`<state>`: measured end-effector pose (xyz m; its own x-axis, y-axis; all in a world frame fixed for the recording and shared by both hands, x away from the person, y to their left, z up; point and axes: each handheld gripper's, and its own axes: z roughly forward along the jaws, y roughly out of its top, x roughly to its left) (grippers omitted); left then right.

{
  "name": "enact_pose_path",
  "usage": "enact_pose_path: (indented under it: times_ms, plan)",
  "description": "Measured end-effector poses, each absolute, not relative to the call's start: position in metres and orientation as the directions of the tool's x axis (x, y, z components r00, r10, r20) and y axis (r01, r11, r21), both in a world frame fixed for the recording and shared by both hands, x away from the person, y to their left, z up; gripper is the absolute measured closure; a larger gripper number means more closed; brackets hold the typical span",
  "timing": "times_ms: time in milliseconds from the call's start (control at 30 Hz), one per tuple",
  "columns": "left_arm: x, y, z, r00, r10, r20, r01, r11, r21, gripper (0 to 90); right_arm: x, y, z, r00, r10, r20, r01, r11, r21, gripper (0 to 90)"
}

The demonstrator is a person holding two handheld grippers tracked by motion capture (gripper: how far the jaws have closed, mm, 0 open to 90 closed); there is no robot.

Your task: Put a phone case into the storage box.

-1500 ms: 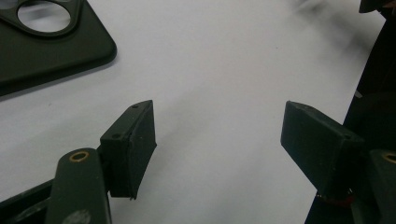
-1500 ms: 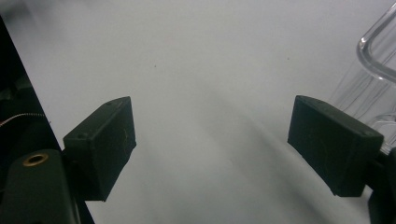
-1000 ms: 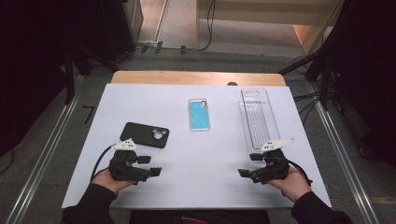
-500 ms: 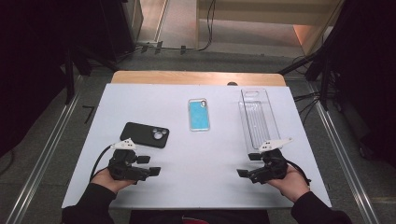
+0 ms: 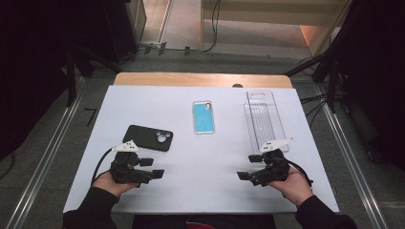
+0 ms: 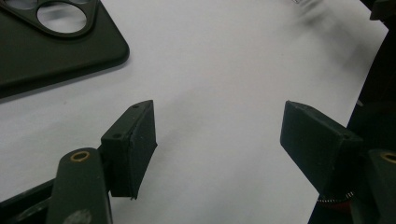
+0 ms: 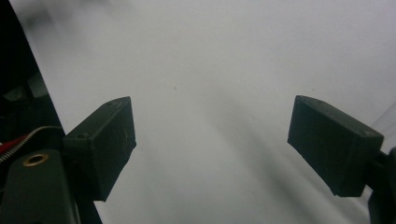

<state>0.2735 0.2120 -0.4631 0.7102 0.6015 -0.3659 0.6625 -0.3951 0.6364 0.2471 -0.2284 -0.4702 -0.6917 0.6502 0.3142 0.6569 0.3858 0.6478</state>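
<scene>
A clear plastic tray (image 5: pixel 264 119) lies lengthwise on the right side of the white counter (image 5: pixel 210 162), and I see nothing inside it. Its near end is just beyond the right tool (image 5: pixel 247 173), whose jaws stand wide with only bare counter between them. The left tool (image 5: pixel 154 168) rests near the front left, jaws also wide and gripping nothing. Just beyond it lies a black phone case (image 5: pixel 148 138), flat, camera cutout showing. A blue phone (image 5: pixel 203 117) lies mid-counter, apart from both.
</scene>
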Motion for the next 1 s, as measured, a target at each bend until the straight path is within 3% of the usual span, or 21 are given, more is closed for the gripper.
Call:
enact_pose_path:
  times_ms: [267, 1000]
  plan:
    - [0.274, 0.212, -0.463, 0.717, 0.601, -0.354, 0.653, -0.4, 0.643, 27.0, 0.252, -0.218, -0.451, -0.698, 0.647, 0.307, 0.631, 0.353, 0.691, 13.3]
    - [0.274, 0.209, -0.463, 0.724, 0.591, -0.355, 0.649, -0.408, 0.642, 27.1, 0.299, -0.183, -0.433, -0.643, 0.702, 0.306, 0.659, 0.304, 0.688, 13.3]
